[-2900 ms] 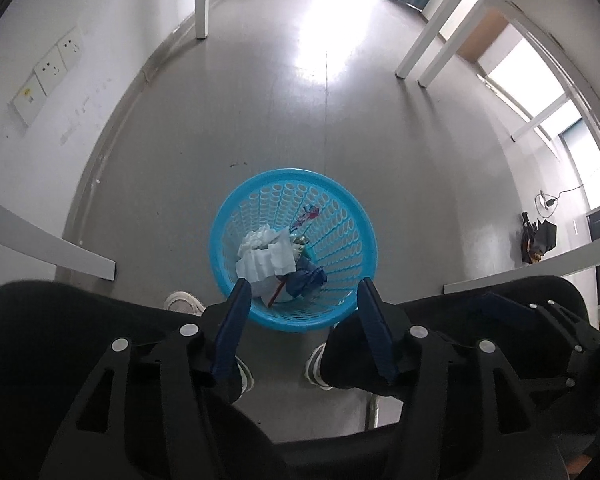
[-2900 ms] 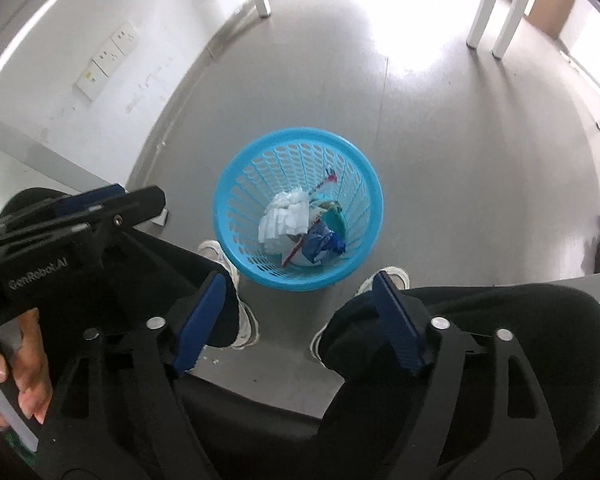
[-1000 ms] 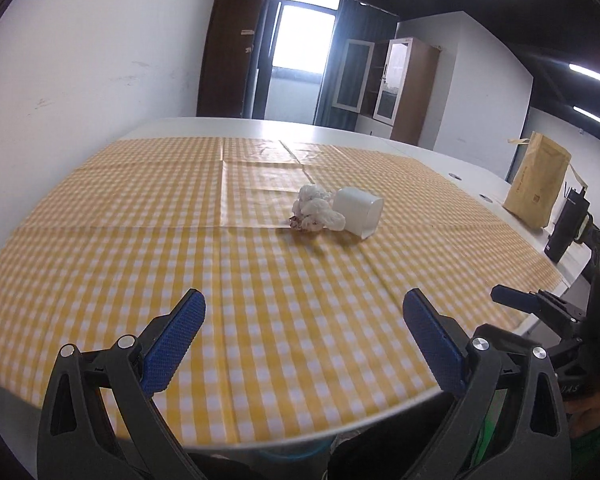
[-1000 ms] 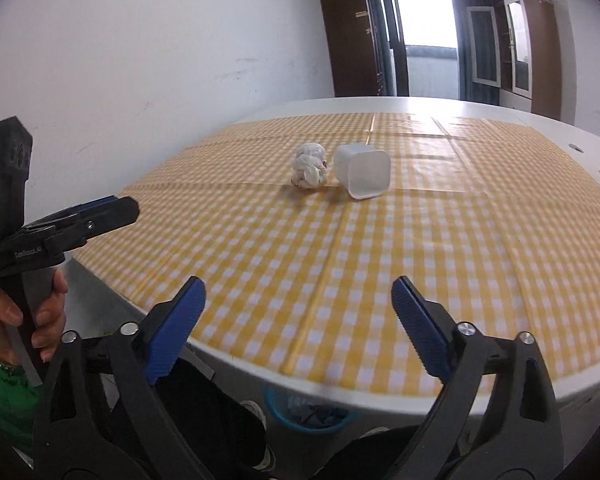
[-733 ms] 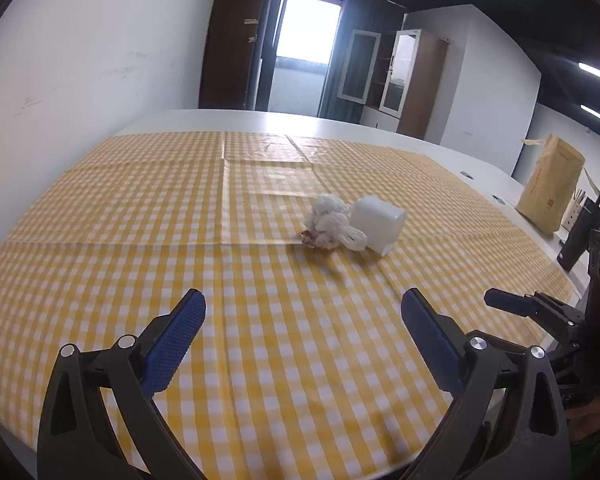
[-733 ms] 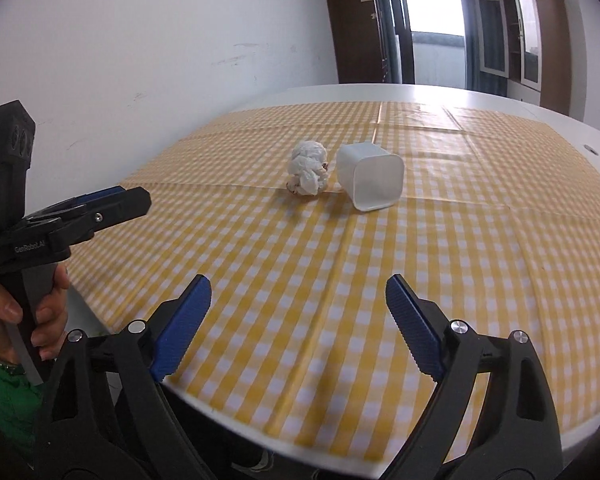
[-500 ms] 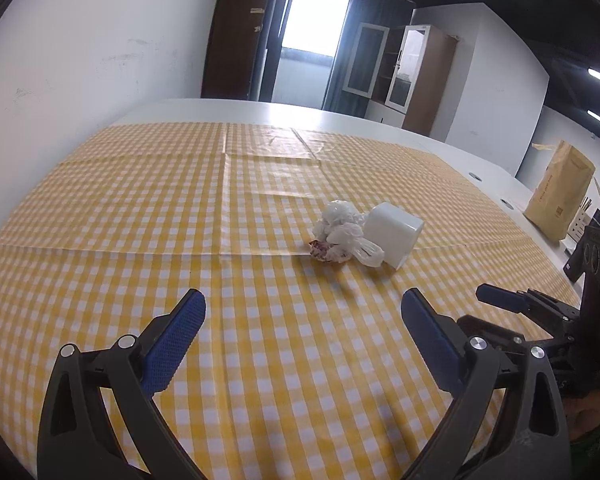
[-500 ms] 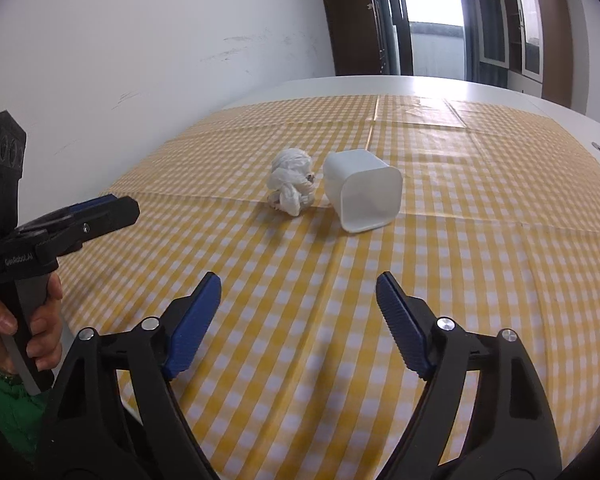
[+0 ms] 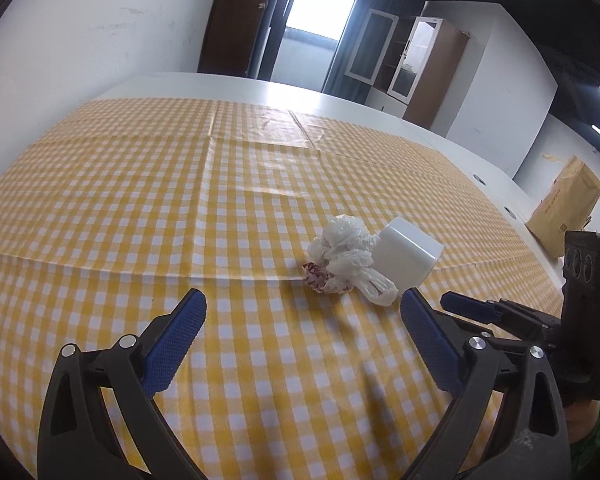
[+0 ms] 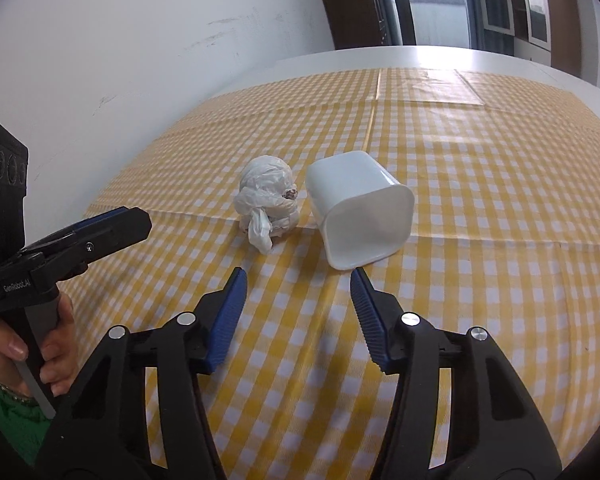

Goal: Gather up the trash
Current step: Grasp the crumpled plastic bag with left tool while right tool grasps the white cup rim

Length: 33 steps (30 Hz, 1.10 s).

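So this looks like the approach step of the trash pickup, nothing grabbed yet. Two bits of trash sit together near the middle of the worktop (image 10: 500,184), which has a yellow checked cloth over it: a crumpled white plastic bag (image 10: 269,200) and a white plastic cup (image 10: 360,216) tipped on its side, open mouth facing the right wrist camera, the two just about touching. The right gripper (image 10: 298,292) hangs just short of the cup's rim with its fingers closing, but there's nothing between them. The left gripper (image 9: 302,314) has its fingers wide apart and empty, with the bag ahead of it and a little right of centre. My guess is the right one is going for the cup and the left for the bag. Next move needs each one pushed forward so the fingers straddle their item before squeezing. The cup is wide and slick, so pinching its rim wall seems safer.
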Tool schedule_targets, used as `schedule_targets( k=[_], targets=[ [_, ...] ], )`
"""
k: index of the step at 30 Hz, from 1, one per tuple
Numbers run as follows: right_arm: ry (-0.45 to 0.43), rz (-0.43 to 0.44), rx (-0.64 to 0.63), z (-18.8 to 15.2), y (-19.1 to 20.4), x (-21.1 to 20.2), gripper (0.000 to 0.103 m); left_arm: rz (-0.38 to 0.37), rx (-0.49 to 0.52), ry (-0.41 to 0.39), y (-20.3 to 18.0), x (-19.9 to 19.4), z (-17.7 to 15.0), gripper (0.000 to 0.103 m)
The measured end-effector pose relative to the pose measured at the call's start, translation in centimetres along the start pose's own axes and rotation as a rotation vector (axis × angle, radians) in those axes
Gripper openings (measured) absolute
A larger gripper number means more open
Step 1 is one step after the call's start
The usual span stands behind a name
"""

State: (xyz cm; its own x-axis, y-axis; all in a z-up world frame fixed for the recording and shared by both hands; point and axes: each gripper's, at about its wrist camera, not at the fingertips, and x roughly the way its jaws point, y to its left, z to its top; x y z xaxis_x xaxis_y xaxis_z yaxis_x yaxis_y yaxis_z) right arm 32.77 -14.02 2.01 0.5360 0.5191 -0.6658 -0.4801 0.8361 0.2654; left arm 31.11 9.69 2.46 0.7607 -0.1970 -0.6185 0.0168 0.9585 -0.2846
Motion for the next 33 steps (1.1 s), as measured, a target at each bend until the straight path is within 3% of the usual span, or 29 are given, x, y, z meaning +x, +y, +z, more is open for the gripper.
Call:
schedule_targets(
  k=[8, 13, 15, 27, 29, 31, 32, 33],
  targets=[
    [0.031, -0.004, 0.02, 1.6, -0.9, 2.2, 0.036, -0.001, -0.029, 0.031, 0.5, 2.2, 0.8, 0.095],
    [0.063, 0.051, 0.089, 2.3, -1.1, 3.6, 0.021, 0.003, -0.025, 0.034, 0.4, 3.1, 1.8, 0.095],
    [0.063, 0.046, 0.082, 2.7, -1.3, 3.9, 0.008, 0.005, -0.024, 0.035, 0.3, 3.4, 2.3, 0.095],
    [0.015, 0.029, 0.037, 1.9, -2.4, 1.5, 0.002, 0.038, 0.051, 0.087, -2.4, 6.9, 3.4, 0.092],
    [0.008, 0.028, 0.044, 1.6, -2.8, 0.9, 0.002, 0.041, 0.046, 0.11, -2.7, 7.8, 3.3, 0.088],
    [0.001, 0.021, 0.056, 1.3, -3.3, 0.3, 0.002, 0.046, 0.061, 0.126, -3.1, 8.5, 3.1, 0.069],
    [-0.002, 0.018, 0.064, 1.1, -3.6, -0.1, 0.002, 0.062, 0.074, 0.13, -3.3, 8.9, 2.9, 0.066],
    [-0.005, 0.02, 0.072, 0.8, -3.8, -0.5, 0.002, 0.071, 0.081, 0.131, -3.3, 9.2, 2.7, 0.052]
  ],
)
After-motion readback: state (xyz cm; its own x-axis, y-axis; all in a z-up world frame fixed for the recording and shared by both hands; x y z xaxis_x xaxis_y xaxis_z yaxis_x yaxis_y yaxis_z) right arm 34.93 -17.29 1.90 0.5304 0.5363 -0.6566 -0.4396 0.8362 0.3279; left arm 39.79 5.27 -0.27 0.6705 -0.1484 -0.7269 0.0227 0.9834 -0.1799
